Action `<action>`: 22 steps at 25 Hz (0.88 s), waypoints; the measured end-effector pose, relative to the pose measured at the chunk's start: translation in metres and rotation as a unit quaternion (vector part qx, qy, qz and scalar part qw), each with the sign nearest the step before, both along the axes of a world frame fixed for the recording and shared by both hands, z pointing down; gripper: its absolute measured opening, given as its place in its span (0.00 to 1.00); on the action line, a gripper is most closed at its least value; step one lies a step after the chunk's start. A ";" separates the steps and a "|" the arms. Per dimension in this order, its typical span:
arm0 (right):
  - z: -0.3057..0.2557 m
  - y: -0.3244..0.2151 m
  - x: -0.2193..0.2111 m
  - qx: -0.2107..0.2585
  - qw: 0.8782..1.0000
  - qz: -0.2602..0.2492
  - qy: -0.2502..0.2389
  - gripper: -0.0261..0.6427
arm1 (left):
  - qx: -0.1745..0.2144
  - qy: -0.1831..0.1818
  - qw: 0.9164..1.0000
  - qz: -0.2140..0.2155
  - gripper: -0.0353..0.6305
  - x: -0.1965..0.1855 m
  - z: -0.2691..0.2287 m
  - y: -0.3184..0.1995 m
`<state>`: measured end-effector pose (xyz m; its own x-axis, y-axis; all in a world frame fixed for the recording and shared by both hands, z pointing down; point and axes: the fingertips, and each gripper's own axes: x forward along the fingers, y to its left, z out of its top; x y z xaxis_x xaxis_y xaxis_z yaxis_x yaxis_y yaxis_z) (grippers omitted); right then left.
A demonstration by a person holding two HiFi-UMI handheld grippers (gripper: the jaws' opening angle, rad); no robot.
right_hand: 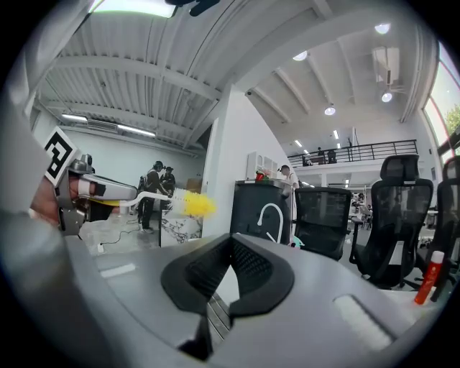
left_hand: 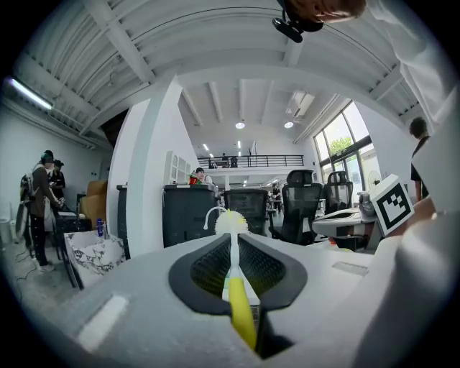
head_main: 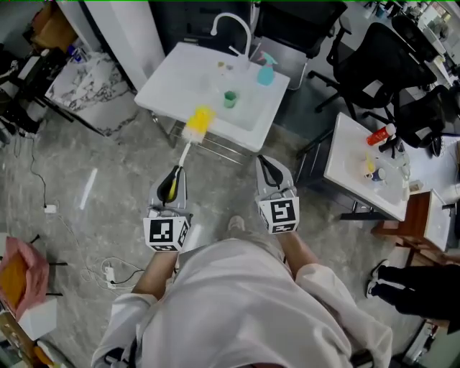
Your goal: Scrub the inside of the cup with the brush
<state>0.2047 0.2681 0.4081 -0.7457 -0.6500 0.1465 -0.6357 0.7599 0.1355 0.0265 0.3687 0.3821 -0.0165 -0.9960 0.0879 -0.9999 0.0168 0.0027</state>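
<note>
Both arms reach forward, level. The left claw [head_main: 173, 184] clamps the brush [head_main: 198, 123] by its yellow handle, its yellow bristle head jutting ahead. The right claw [head_main: 270, 175] is closed and empty.

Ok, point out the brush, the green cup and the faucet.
brush [head_main: 199, 121]: head view, on its yellow bristle head.
green cup [head_main: 230, 99]: head view, on the middle of the cup.
faucet [head_main: 231, 16]: head view, on the top of its white arch.

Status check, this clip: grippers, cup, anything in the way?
Left gripper shut on brush. Right gripper shut, empty. Green cup on sink, untouched. Nothing blocking.
</note>
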 end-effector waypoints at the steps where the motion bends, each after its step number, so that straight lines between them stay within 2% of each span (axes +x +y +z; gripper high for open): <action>1: 0.001 -0.009 -0.001 0.000 1.000 -0.004 0.000 0.04 | -0.002 0.000 1.000 -0.003 0.11 0.001 0.002 -0.008; 11: 0.007 -0.080 -0.008 -0.009 1.000 -0.025 -0.002 0.04 | -0.010 -0.002 1.000 -0.018 0.11 0.004 0.004 -0.071; 22: 0.018 -0.132 -0.049 -0.018 1.000 -0.005 0.012 0.04 | -0.027 0.013 1.000 0.000 0.11 -0.042 0.024 -0.124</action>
<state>0.1561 0.1357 0.4260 -0.7486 -0.6358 0.1882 -0.6243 0.7715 0.1226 -0.0157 0.2452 0.4057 -0.0127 -0.9897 0.1426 -0.9995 0.0167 0.0270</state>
